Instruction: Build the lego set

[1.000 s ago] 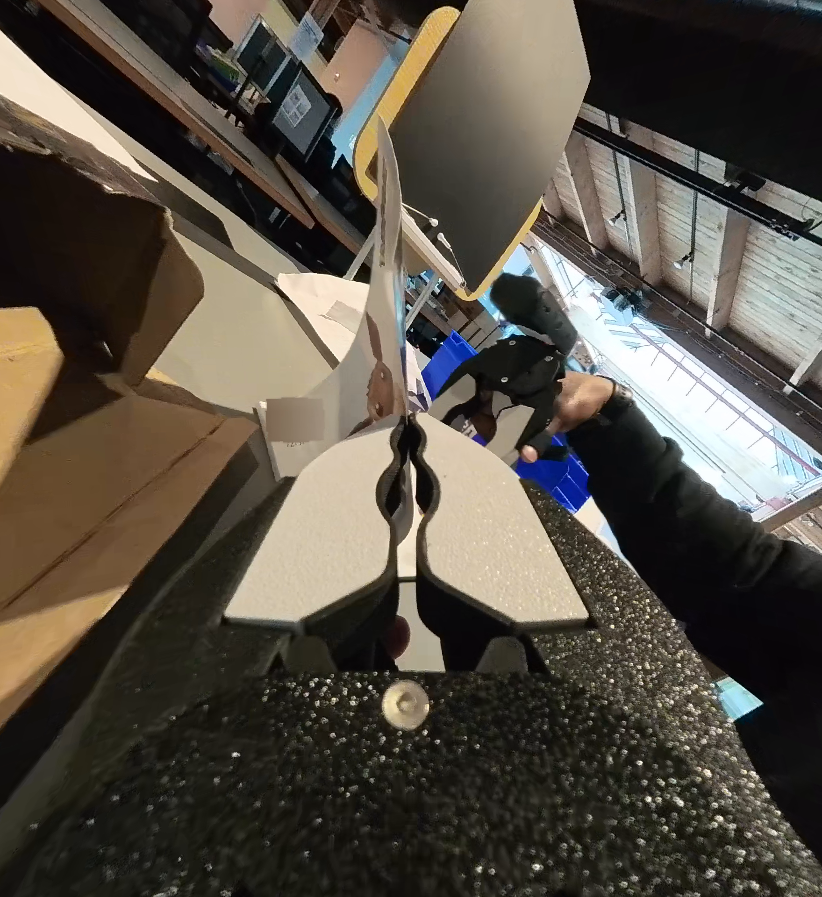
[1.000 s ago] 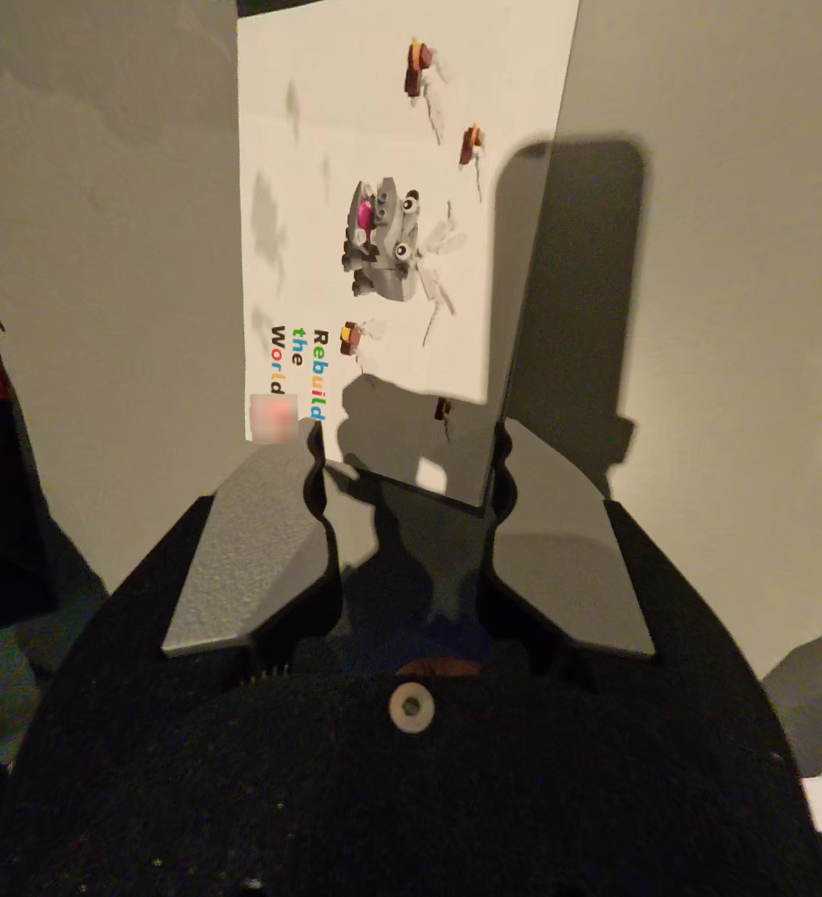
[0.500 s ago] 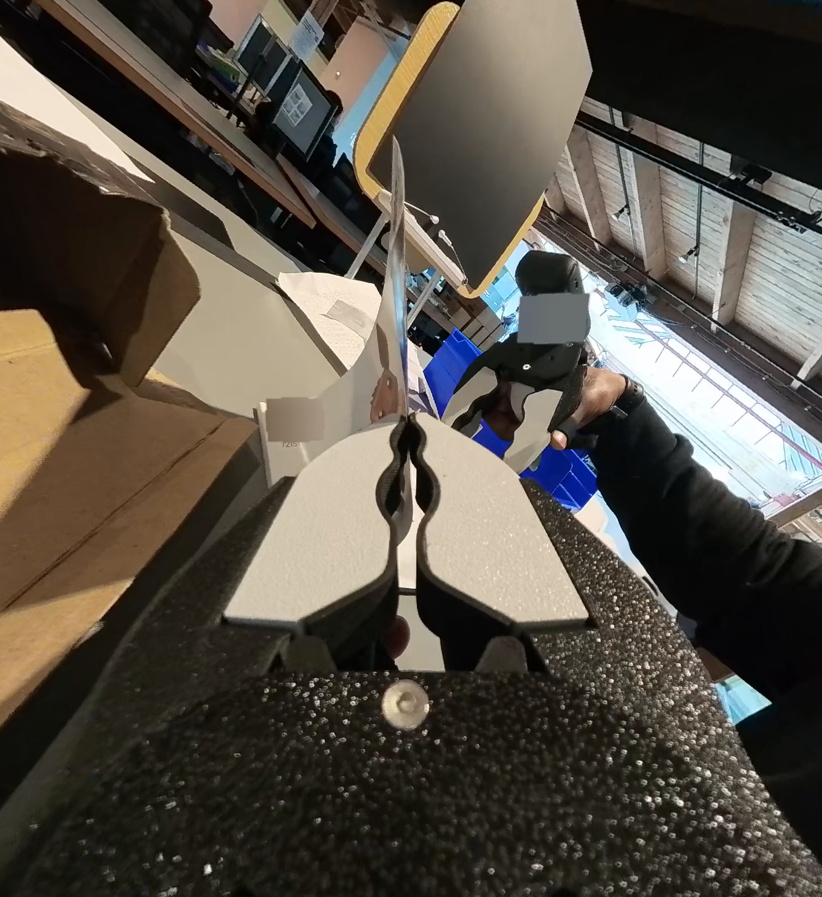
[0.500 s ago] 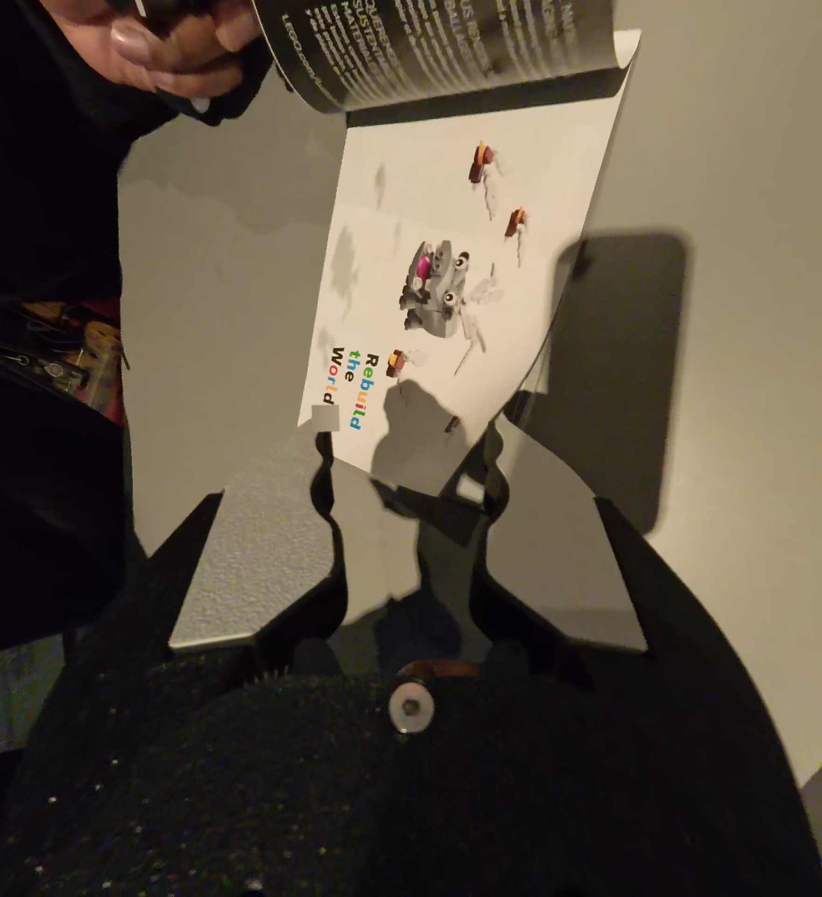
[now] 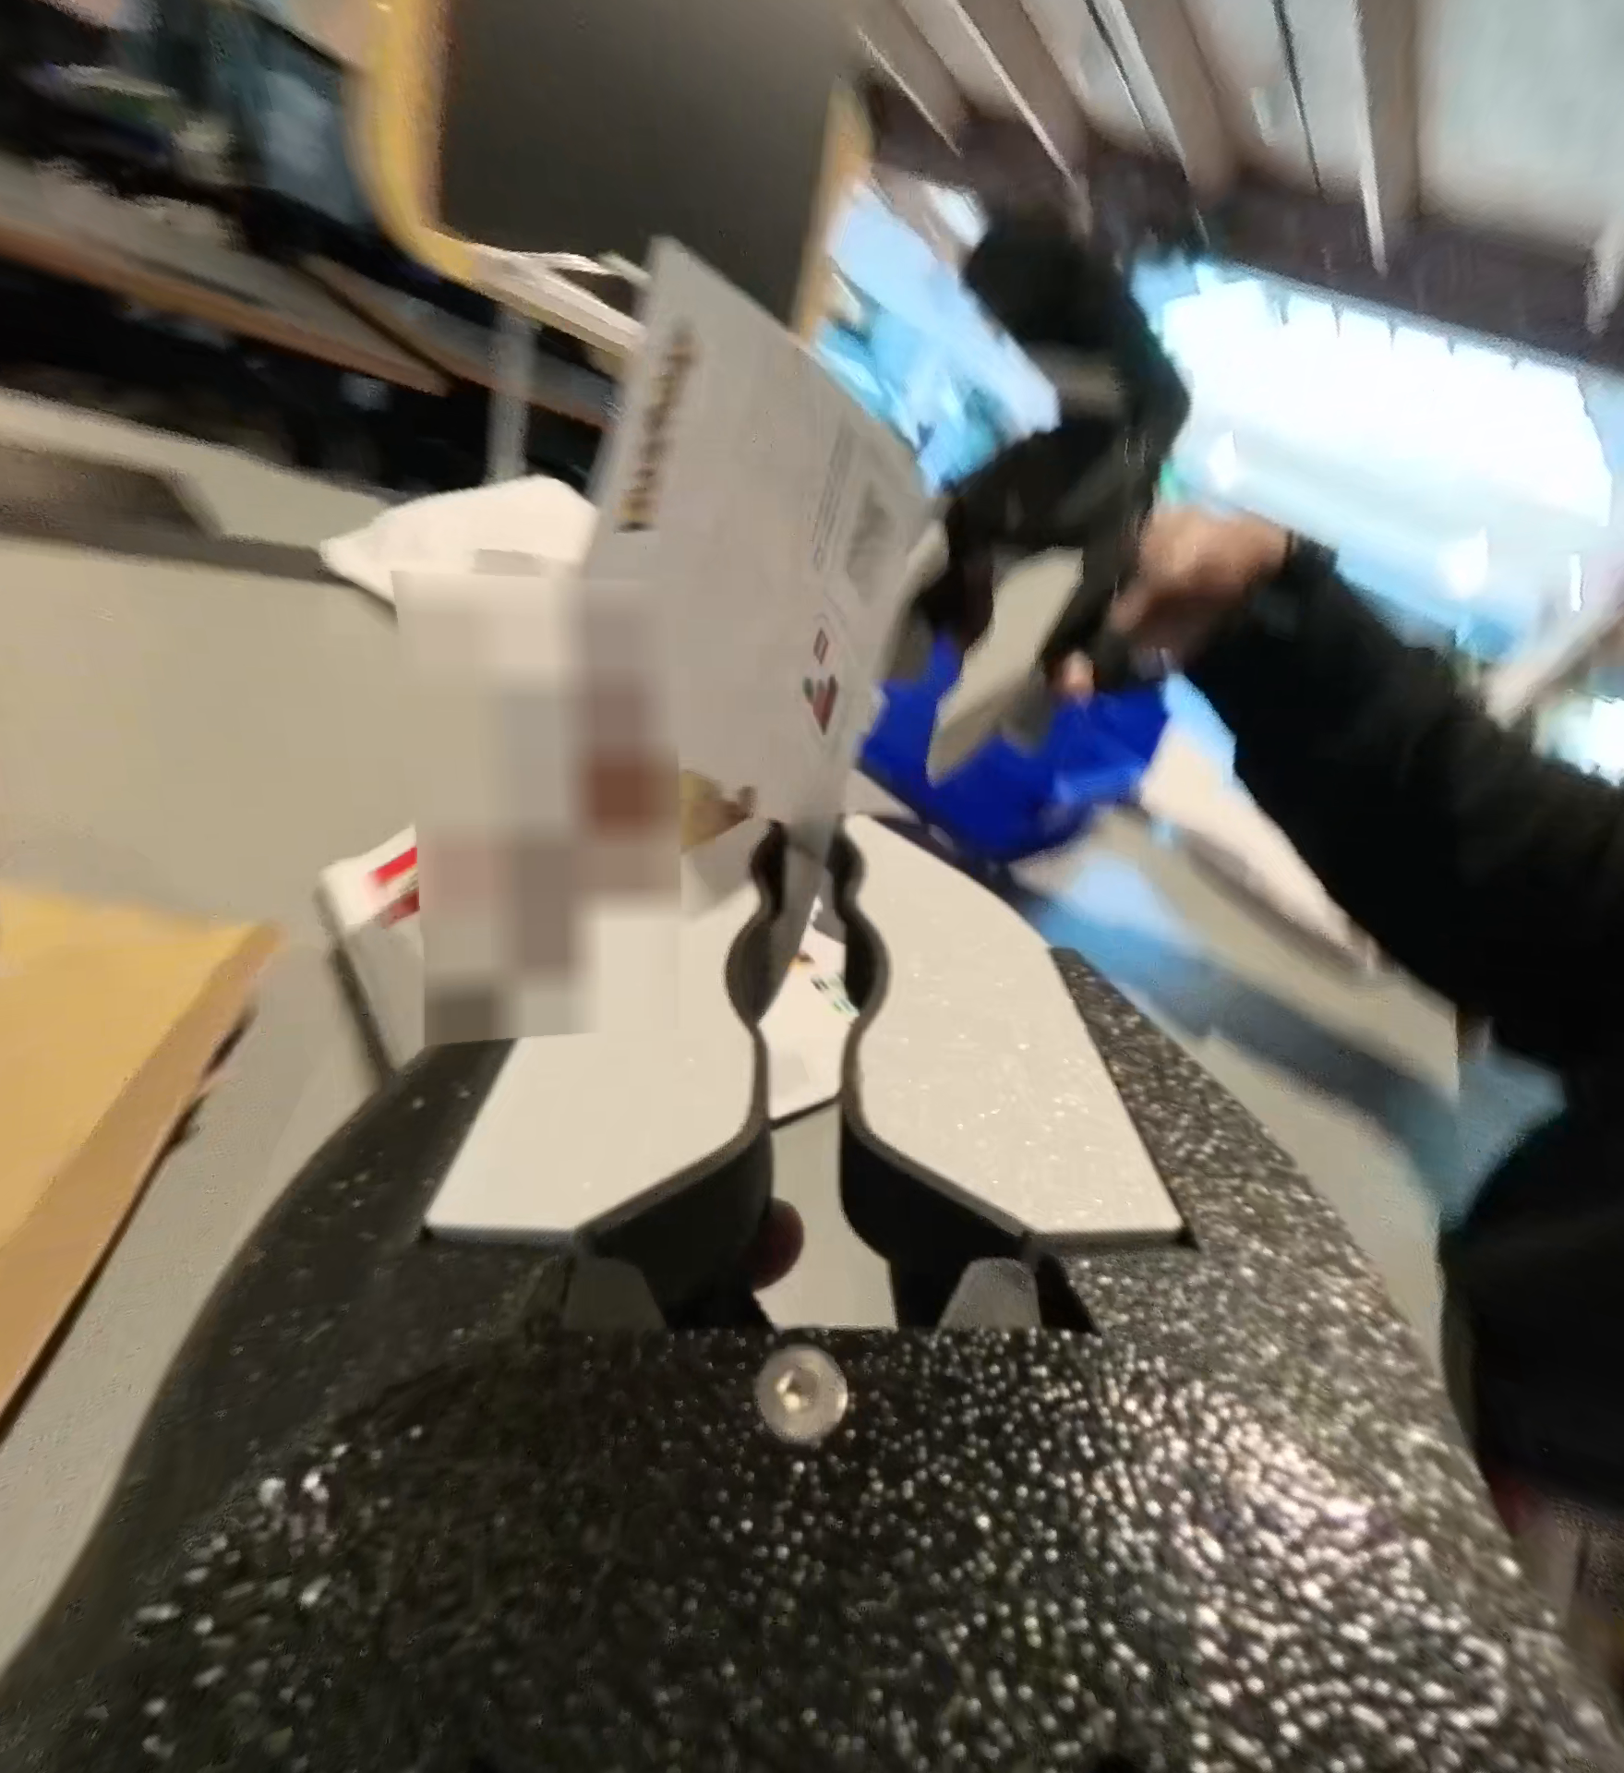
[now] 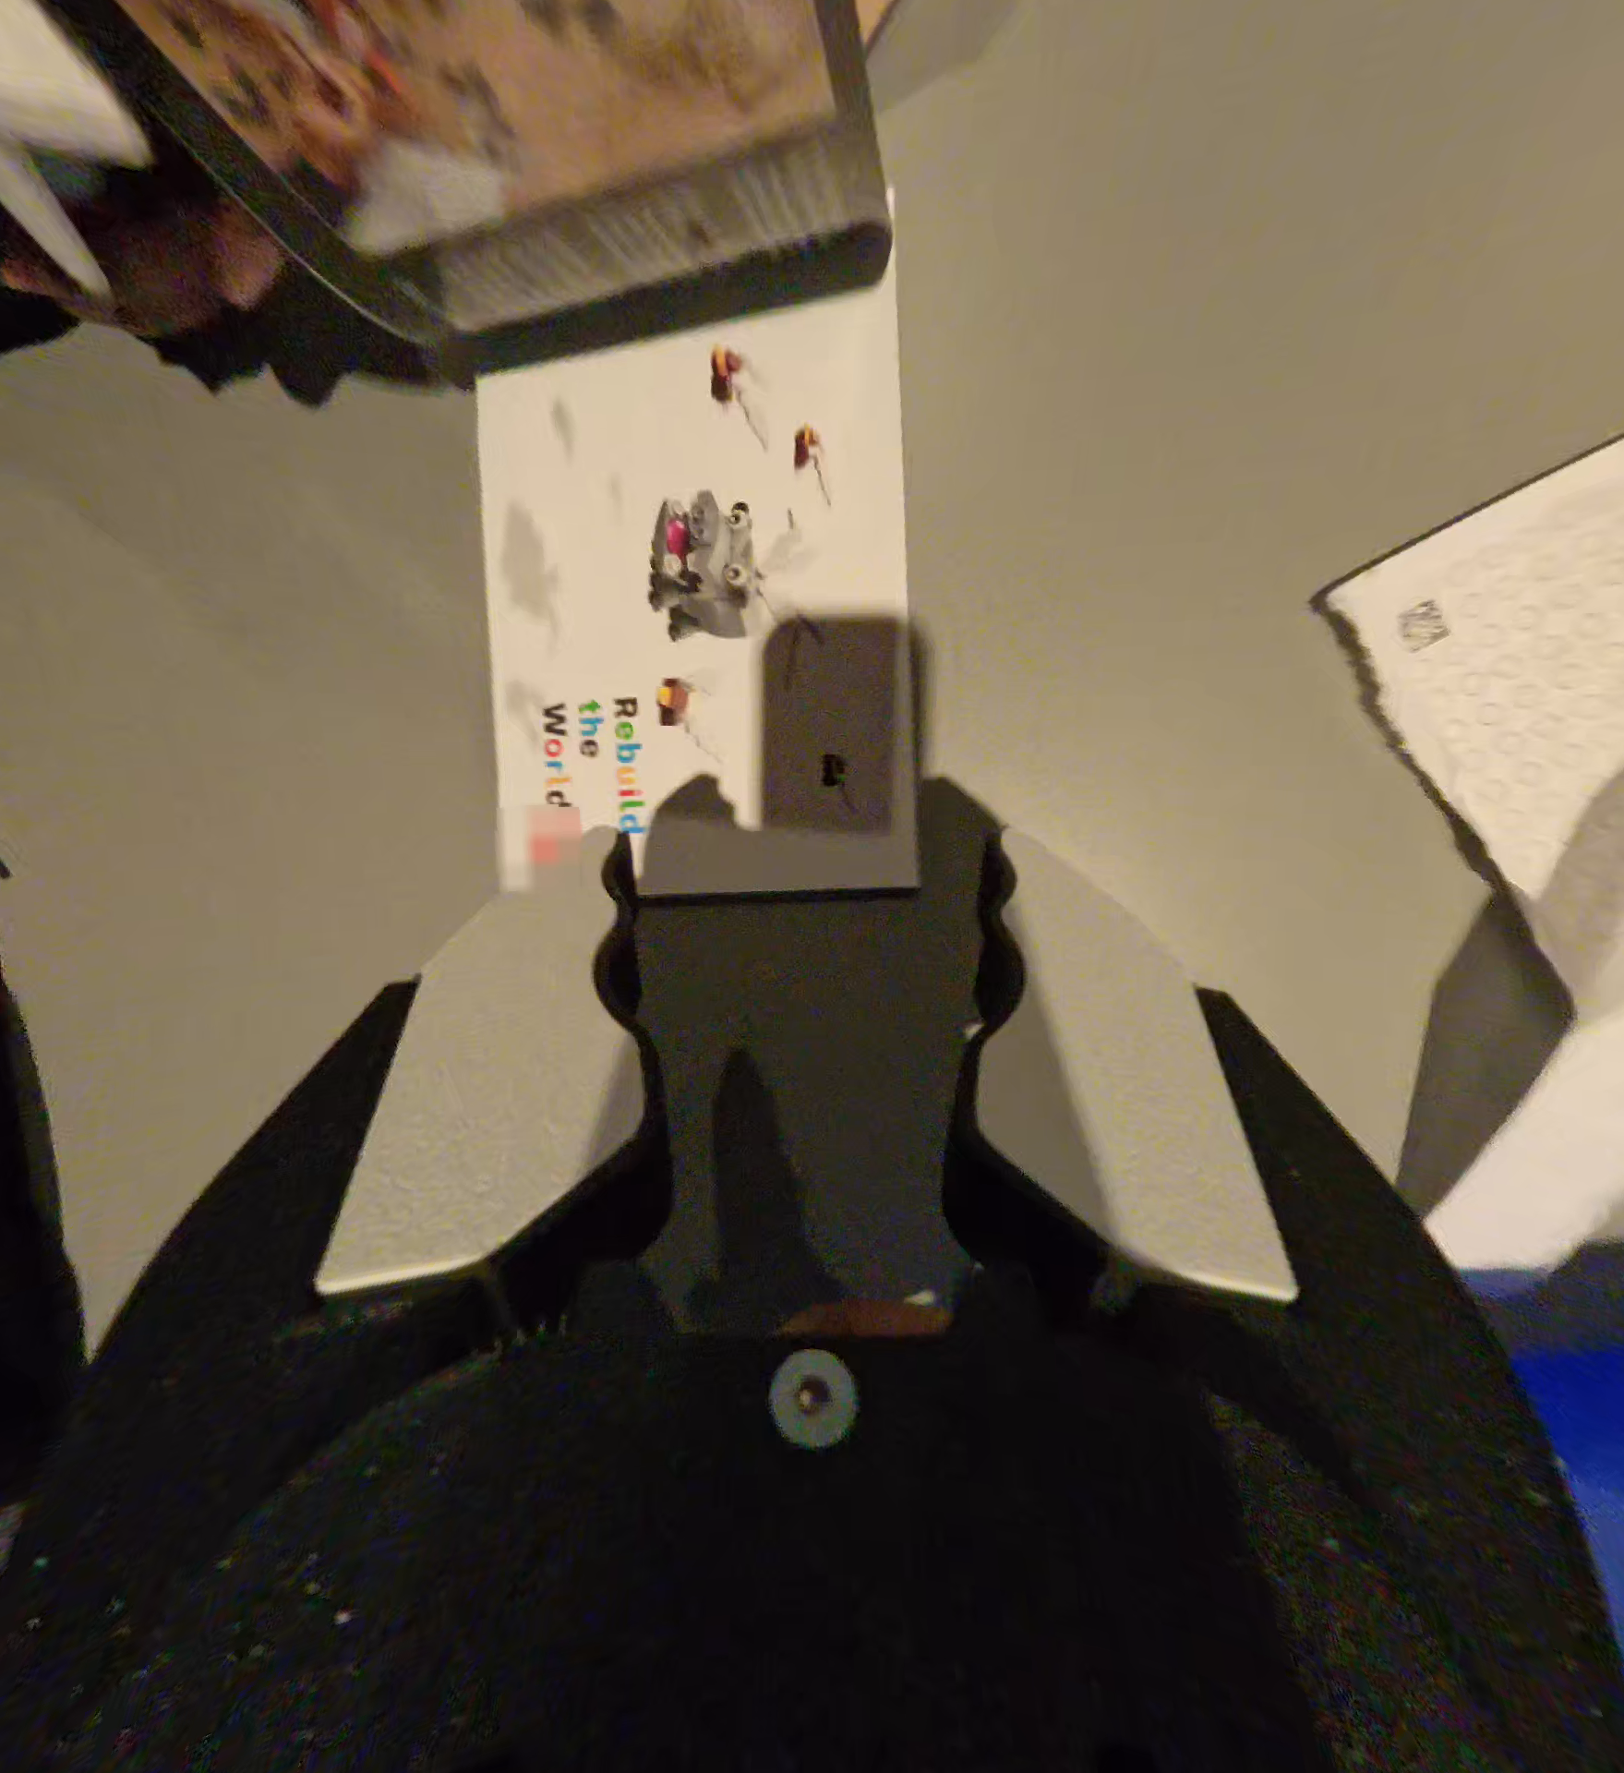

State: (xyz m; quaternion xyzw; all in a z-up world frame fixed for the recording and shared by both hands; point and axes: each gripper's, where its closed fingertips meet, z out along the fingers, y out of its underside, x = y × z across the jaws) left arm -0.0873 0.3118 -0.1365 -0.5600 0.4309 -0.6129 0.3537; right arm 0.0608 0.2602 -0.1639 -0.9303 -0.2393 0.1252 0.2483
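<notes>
The left claw (image 5: 803, 868), two flat grey textured plates with wavy inner edges, pinches the bottom edge of a thin, glossy instruction booklet (image 5: 760, 614) that rises toward 12 o'clock. A flat cardboard sheet (image 5: 50, 1075) lies at 9 o'clock on the grey tabletop (image 5: 165, 691). The right claw (image 6: 803, 868) stands wide and empty above the booklet's white printed page (image 6: 597, 537). A dimpled white padded mailer (image 6: 1537, 729) lies at 3 o'clock.
</notes>
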